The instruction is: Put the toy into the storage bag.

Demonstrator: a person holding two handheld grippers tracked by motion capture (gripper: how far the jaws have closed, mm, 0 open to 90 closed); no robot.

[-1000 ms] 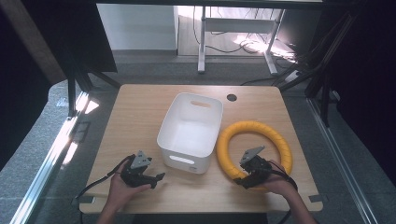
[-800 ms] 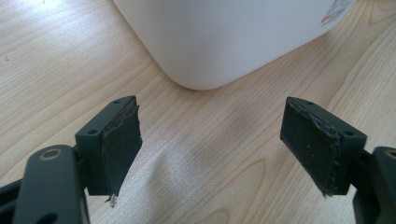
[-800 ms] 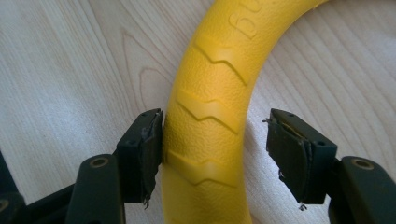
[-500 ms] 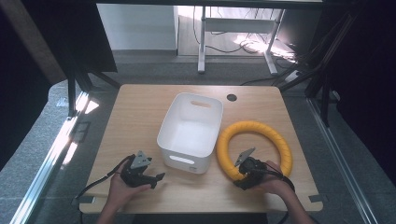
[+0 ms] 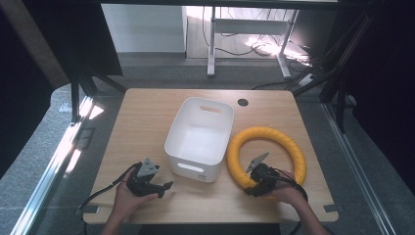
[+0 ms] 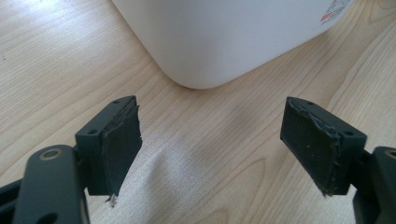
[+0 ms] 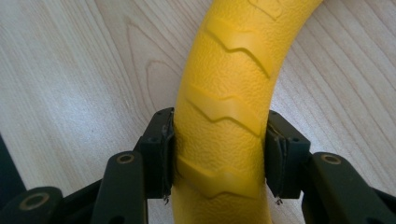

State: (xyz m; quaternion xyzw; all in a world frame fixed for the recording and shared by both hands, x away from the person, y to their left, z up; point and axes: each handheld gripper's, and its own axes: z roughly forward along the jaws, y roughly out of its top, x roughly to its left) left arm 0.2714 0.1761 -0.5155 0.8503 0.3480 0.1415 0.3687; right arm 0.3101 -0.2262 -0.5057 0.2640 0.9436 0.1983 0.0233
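Observation:
A thick yellow ring (image 5: 266, 133) with raised zigzag ridges lies flat on the wooden table, right of a white plastic bin (image 5: 200, 137). My right gripper (image 5: 255, 183) sits at the ring's near side, and its jaws have just been closing. In the right gripper view both pads press on the ring (image 7: 224, 121) from either side. My left gripper (image 5: 164, 188) rests near the table's front left, jaws wide apart. In the left gripper view only bare wood lies between its fingers (image 6: 116, 140), with the bin's corner (image 6: 219, 42) just beyond.
The table (image 5: 147, 117) has a round cable hole (image 5: 242, 103) at the back right. Bare wood stretches left of the bin. Cables trail from both grippers off the front edge. Dark frame posts stand around the table.
The right gripper's jaws have closed onto the near part of the yellow ring. The left hand and its gripper have stayed where they were.

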